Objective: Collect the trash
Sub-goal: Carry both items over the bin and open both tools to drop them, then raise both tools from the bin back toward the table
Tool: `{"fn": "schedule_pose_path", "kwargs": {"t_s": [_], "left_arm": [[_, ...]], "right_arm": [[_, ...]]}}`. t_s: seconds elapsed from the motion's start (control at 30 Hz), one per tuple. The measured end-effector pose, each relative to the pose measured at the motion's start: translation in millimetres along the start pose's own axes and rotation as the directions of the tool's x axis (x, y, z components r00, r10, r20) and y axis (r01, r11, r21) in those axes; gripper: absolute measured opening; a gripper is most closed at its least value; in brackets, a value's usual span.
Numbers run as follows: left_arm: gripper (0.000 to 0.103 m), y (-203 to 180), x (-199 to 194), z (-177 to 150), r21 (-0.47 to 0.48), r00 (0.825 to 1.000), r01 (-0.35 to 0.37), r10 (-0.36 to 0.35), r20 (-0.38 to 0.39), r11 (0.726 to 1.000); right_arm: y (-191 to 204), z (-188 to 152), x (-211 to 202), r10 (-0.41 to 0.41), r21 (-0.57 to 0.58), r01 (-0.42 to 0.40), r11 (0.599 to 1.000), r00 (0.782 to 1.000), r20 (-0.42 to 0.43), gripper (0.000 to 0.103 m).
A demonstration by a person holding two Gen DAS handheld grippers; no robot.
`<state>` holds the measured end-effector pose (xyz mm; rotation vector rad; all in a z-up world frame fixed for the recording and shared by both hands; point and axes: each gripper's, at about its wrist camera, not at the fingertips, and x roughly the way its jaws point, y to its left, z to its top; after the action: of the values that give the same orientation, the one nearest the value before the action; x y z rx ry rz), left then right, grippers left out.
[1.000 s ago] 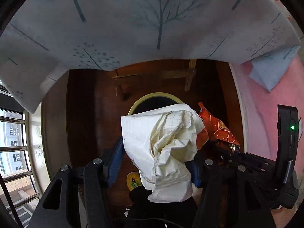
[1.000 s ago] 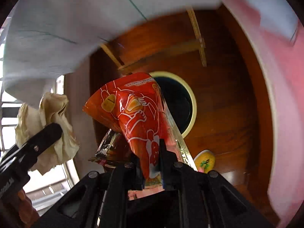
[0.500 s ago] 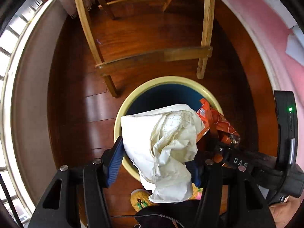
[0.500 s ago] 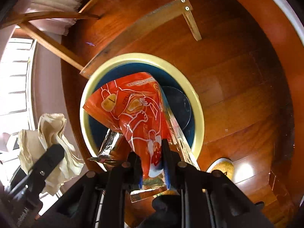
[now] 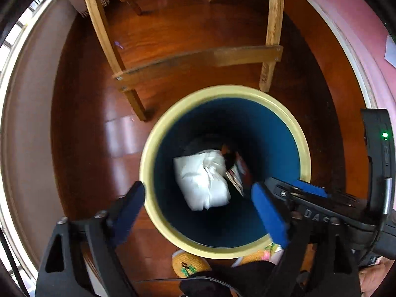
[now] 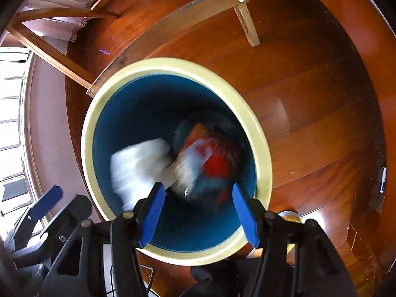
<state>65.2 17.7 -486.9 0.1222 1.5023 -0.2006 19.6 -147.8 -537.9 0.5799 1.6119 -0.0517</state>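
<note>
Bin [image 5: 224, 91] mouth open; chair legs [image 5: 271, 32] behind.

Both grippers have dropped toward the bin [image 5: 224, 91]: a second ago a patterned cloth filled the top of both views and the bin mouth was small; now the cloth is out of frame and the bin fills the centre. Left gripper [image 5: 198, 212] was clamped on the paper wad [image 5: 203, 179]; its jaws have just been opening, nothing between them, and the wad is down inside the bin. Right gripper [image 6: 196, 209] was pinching the orange wrapper [image 6: 212, 158]; its jaws have just been opening too, and the wrapper is inside the bin beside the wad, motion-blurred.
</note>
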Motion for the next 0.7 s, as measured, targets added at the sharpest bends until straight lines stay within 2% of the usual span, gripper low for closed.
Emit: {"fn": "schedule_pose_path", "kwargs": {"t_s": [0.03, 0.17, 0.3, 0.43, 0.7], "left_arm": [[0.097, 1, -5, -1, -0.003, 1.000, 0.001, -0.001, 0.005, 1.000], [0.097, 7, -34, -4, -0.016, 0.999, 0.003, -0.003, 0.040, 1.000], [0.097, 9, -86, -10, -0.026, 0.996, 0.016, -0.014, 0.090, 1.000], [0.097, 7, -158, -18, -0.019, 0.986, 0.047, -0.043, 0.158, 0.999], [0.097, 4, -315, -32, 0.057, 0.963, 0.089, -0.101, 0.251, 0.994]], "right_arm": [[0, -1, -3, -0.005, -0.005, 0.005, 1.000, 1.000, 0.003, 0.057], [12, -5, -27, -0.039, -0.041, 0.040, 0.998, 0.999, 0.029, 0.058], [27, -20, -74, -0.042, -0.088, 0.049, 0.995, 0.996, 0.077, 0.057], [47, -38, -137, -0.026, -0.117, 0.041, 0.992, 0.991, 0.129, 0.057], [92, -81, -280, 0.016, -0.184, 0.030, 0.983, 0.971, 0.240, 0.057]]}}
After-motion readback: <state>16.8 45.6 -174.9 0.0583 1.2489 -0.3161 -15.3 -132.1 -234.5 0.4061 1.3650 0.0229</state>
